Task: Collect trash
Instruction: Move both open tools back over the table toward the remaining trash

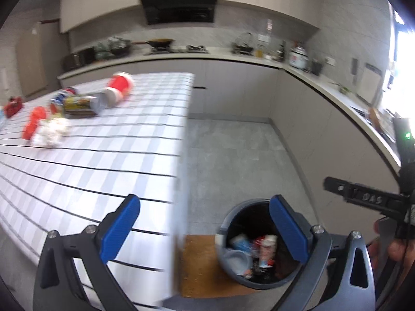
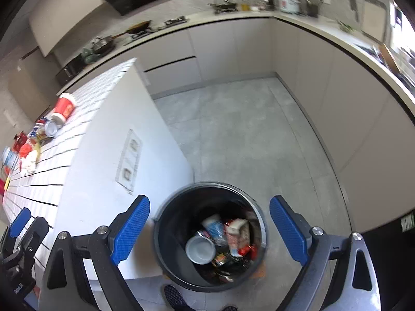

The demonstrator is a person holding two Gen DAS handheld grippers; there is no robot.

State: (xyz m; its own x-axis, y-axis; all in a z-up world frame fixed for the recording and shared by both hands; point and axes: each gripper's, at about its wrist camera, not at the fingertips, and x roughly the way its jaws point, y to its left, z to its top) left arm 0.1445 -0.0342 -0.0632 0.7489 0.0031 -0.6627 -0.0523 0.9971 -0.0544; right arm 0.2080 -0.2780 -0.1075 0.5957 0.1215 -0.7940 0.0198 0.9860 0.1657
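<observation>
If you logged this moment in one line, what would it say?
left tongs: open, empty | right tongs: open, empty, over bin | bin: holds trash | table: cup, can, tissue left

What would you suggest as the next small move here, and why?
Probably swing the left gripper back toward the trash on the table. Both grippers are open and empty, the right gripper hangs over the bin, and the red cup, can and crumpled paper remain uncollected.
</observation>
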